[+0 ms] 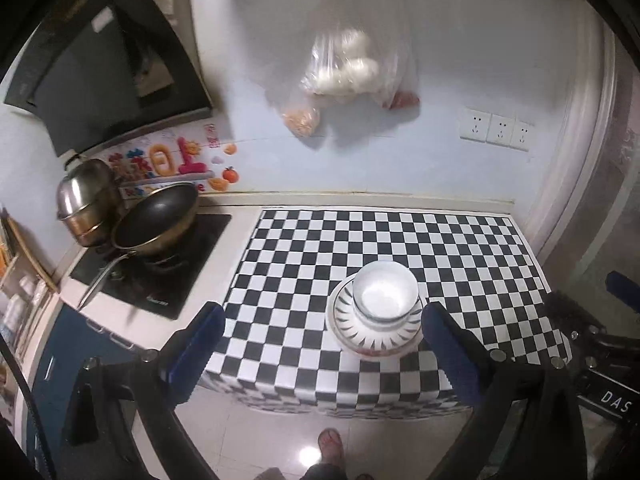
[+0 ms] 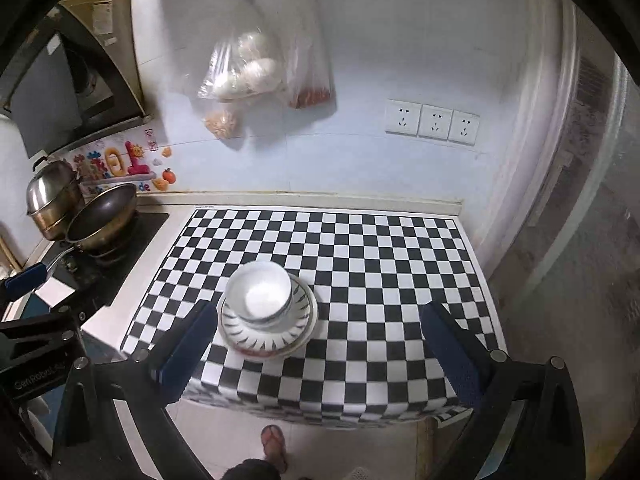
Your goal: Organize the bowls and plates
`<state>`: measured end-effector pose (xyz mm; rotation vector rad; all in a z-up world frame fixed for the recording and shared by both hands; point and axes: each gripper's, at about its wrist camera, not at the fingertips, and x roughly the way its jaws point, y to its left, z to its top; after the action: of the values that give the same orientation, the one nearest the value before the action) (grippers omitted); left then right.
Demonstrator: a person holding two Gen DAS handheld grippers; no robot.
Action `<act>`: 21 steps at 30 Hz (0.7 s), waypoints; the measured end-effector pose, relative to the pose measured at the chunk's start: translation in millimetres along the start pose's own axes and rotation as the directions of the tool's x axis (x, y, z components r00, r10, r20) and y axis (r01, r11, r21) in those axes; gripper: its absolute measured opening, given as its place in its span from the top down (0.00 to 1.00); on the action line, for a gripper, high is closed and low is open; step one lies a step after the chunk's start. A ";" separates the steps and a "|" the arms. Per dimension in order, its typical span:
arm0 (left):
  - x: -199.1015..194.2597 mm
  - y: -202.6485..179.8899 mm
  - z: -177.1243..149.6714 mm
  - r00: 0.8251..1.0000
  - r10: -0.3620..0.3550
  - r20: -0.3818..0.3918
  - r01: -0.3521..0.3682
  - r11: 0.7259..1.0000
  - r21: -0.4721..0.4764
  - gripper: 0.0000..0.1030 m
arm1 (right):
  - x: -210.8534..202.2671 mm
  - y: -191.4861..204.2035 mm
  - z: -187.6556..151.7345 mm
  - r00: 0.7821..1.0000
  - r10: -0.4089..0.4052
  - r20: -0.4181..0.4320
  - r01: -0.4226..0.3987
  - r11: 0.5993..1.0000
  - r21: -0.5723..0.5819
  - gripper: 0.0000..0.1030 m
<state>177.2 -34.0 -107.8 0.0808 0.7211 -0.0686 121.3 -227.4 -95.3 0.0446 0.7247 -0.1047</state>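
A white bowl (image 1: pixel 385 290) (image 2: pixel 260 292) sits on top of a stack of patterned plates (image 1: pixel 376 336) (image 2: pixel 268 338) near the front of the checkered counter (image 1: pixel 460 256) (image 2: pixel 380 264). My left gripper (image 1: pixel 322 322) hangs open above and in front of the counter's front edge, the stack close to its right finger. My right gripper (image 2: pixel 320 324) is open too, with the stack just inside its left finger. Neither gripper touches the dishes. Part of the right gripper shows at the right edge of the left wrist view, and part of the left one at the left edge of the right wrist view.
A stove (image 1: pixel 160 264) with a black pan (image 1: pixel 156 220) and a steel pot (image 1: pixel 86 200) stands left of the counter. Plastic bags (image 1: pixel 352 72) hang on the wall, beside sockets (image 1: pixel 496 130). A person's foot in a sandal (image 2: pixel 274 446) stands on the floor below.
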 end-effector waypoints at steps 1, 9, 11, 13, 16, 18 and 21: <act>-9.2 1.2 -3.3 1.000 0.002 0.002 -0.002 1.000 -0.002 0.02 | -8.2 -0.1 -2.9 1.000 0.007 0.004 -0.007 1.000 0.000 0.00; -73.9 22.0 -23.5 0.998 -0.003 0.059 0.004 1.000 -0.020 0.02 | -83.0 11.6 -27.0 0.998 -0.003 0.068 0.002 1.000 0.013 0.00; -84.4 28.2 -28.4 0.997 -0.004 0.072 0.005 1.000 -0.016 0.02 | -100.0 17.7 -34.2 0.997 -0.015 0.081 0.014 1.000 0.020 0.00; -97.6 35.8 -36.0 0.997 -0.006 0.083 0.006 1.000 -0.010 0.02 | -116.7 24.9 -41.8 0.996 -0.020 0.091 0.018 0.999 0.029 0.00; -114.2 48.6 -47.1 0.996 -0.017 0.086 0.018 1.000 -0.005 0.02 | -141.3 38.5 -56.2 0.994 -0.042 0.100 0.038 0.998 0.042 0.00; -124.7 55.6 -54.2 0.996 -0.023 0.087 0.022 1.000 0.002 0.02 | -154.0 45.2 -64.5 0.995 -0.046 0.093 0.042 0.998 0.050 0.00; -140.6 64.2 -64.6 0.995 -0.021 0.102 0.018 0.999 0.026 0.02 | -174.0 55.1 -79.3 0.994 -0.062 0.088 0.056 0.996 0.065 0.00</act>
<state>35.2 41.0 -59.9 0.0938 0.6187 -0.0998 -54.3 -152.6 -38.8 0.0779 0.6329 -0.1848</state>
